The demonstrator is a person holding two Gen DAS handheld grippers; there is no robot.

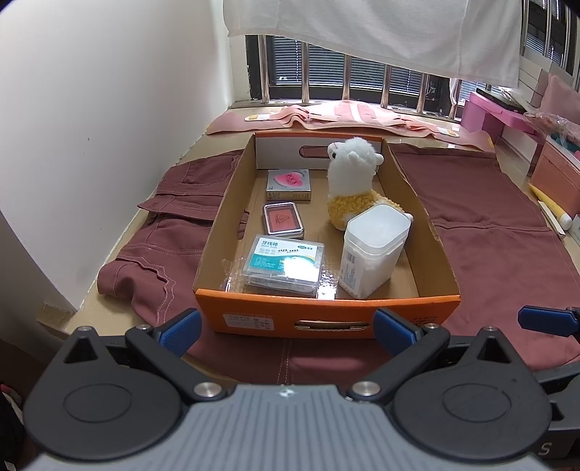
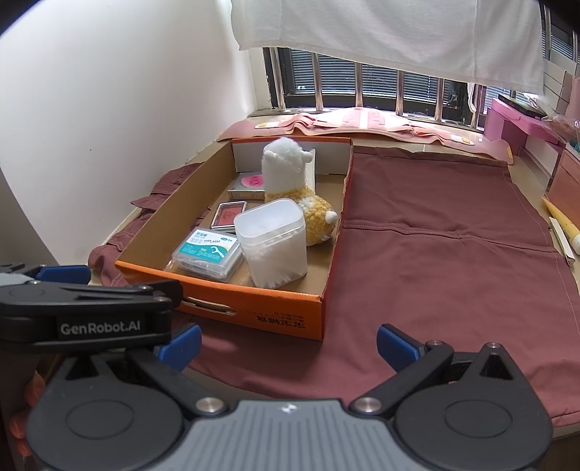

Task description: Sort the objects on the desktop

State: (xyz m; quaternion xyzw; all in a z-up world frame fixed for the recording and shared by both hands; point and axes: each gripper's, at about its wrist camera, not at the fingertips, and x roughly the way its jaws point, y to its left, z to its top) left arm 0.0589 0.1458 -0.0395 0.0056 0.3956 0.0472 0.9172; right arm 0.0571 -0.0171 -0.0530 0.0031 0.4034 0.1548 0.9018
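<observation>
The left gripper (image 1: 288, 328) was held low in front of the orange cardboard box (image 1: 326, 311), its blue-padded fingers (image 1: 181, 326) spread wide apart and holding nothing. The right gripper (image 2: 288, 344) hung just beside it, fingers likewise wide apart and empty, over the maroon cloth (image 2: 435, 235) to the right of the box. The box rested on the cloth, which covered the counter (image 1: 108, 311). Inside the box, a clear plastic floss-pick case (image 1: 282, 266) lay flat against the near wall on the left side. A translucent white lidded container (image 1: 373, 250) stood upright just to its right, near the same wall. Behind the case lay a small red-topped tin (image 1: 283, 220), and behind that a silver box with a pink heart on its lid (image 1: 289, 184). A plush alpaca (image 1: 353, 177), white with a yellow body, sat upright in the right rear part of the box, directly behind the white container. Pink folded fabric (image 1: 344, 116) lay along the window sill beyond the box, and a white cloth (image 1: 362, 25) hung above it.
</observation>
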